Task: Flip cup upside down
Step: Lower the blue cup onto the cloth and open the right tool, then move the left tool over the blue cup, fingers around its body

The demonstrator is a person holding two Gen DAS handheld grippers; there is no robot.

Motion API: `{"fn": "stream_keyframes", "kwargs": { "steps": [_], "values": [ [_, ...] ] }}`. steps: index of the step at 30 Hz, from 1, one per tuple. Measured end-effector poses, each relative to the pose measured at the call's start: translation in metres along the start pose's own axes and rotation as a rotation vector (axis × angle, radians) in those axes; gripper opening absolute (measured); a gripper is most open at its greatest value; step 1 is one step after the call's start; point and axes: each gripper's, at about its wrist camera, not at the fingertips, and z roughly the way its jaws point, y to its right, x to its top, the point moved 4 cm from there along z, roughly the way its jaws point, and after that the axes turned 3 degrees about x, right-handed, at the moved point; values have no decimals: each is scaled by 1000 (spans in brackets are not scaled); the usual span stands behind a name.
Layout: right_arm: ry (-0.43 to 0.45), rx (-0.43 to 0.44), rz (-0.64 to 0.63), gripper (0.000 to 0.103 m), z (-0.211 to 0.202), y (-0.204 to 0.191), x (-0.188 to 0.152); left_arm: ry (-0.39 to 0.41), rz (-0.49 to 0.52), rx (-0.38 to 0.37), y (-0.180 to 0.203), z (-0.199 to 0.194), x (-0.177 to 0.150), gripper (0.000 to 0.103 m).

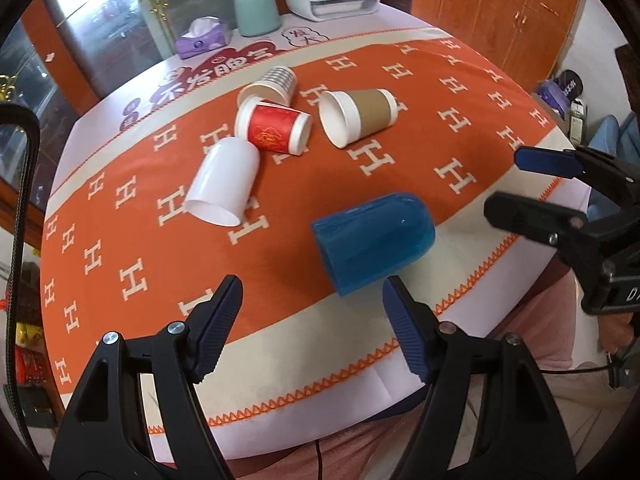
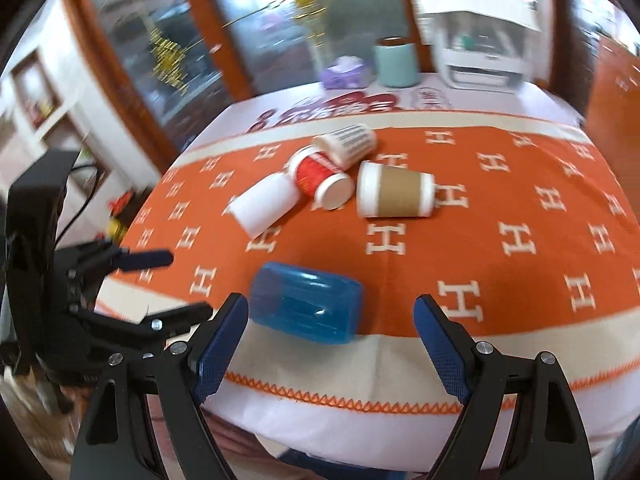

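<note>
Blue plastic cup (image 2: pixel 306 303) lies sideways; my right claw (image 2: pixel 332 344) and left claw (image 1: pixel 312 328) hover spread, ready to straddle it.

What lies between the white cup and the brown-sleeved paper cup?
The red paper cup lies on its side between the white cup and the brown-sleeved cup, touching the white one; both views show it.

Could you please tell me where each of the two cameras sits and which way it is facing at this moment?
Left wrist: on the left gripper, looking forward between its open fingers across the orange cloth at the blue cup lying on its side; the right gripper shows at the right edge.
Right wrist: on the right gripper, open, facing the blue cup from the near table edge; the left gripper shows at the left edge.
Shared: the blue cup, white cup, red cup, brown-sleeved cup.
</note>
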Motion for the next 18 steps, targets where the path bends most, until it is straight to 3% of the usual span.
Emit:
{"fn": "stream_keyframes", "kwargs": {
  "steps": [18],
  "values": [
    [53,-91,443,87,27,66,-45,-99,242,36,36,39,11,70]
  ]
}}
